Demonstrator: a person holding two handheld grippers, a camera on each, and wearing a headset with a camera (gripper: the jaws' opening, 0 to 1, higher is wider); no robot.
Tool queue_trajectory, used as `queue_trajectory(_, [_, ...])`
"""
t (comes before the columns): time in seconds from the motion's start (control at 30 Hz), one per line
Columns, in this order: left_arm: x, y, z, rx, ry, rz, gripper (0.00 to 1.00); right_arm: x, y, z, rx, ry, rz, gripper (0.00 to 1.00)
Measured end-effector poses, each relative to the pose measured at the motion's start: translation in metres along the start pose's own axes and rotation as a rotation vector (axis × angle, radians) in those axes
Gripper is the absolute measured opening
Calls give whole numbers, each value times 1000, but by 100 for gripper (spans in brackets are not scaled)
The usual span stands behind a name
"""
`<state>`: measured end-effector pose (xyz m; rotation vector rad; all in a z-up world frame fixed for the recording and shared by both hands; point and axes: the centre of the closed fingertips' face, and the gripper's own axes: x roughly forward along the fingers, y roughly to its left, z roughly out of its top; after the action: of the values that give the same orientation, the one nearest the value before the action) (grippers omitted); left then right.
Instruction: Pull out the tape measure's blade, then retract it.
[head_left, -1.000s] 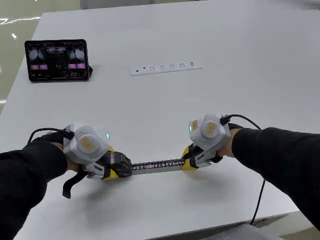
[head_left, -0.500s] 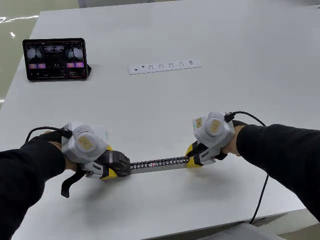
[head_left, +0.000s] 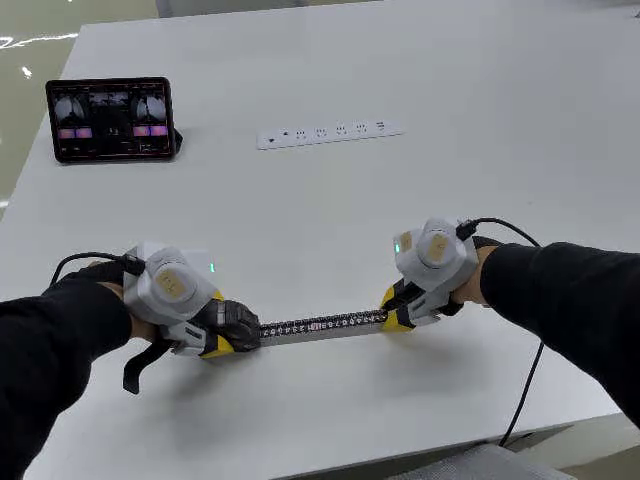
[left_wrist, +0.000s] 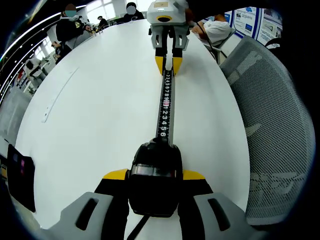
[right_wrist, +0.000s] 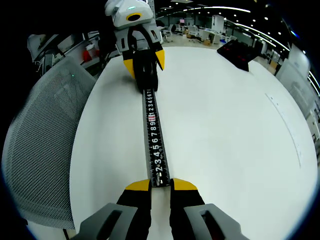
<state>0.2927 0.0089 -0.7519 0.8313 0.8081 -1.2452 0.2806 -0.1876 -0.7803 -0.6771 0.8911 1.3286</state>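
A black tape measure case (head_left: 234, 326) lies on the white table near its front edge, and my left gripper (head_left: 222, 332) is shut on it; in the left gripper view the case (left_wrist: 156, 176) sits between the yellow-tipped jaws. The numbered blade (head_left: 322, 324) runs flat across the table from the case to my right gripper (head_left: 392, 316), which is shut on the blade's end. In the right gripper view the blade (right_wrist: 154, 145) stretches away from my right gripper (right_wrist: 160, 185) toward my left gripper (right_wrist: 142, 62). In the left gripper view the blade (left_wrist: 165, 107) ends at my right gripper (left_wrist: 168, 63).
A dark tablet (head_left: 111, 119) stands at the table's (head_left: 330, 220) far left. A white power strip (head_left: 330, 133) lies mid-table behind the grippers. Cables trail from both grippers, one hanging over the front edge at the right. A grey mesh chair (left_wrist: 272, 125) stands beside the table.
My right gripper has moved to the right with the blade's end, so more blade is out. My left gripper and the case have stayed nearly in place.
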Motion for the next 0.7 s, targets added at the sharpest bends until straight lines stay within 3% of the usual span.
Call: queue_trajectory(0.7, [0, 0, 1, -4, -3, -1, 32, -7, -3, -11, -5, 18, -3, 9])
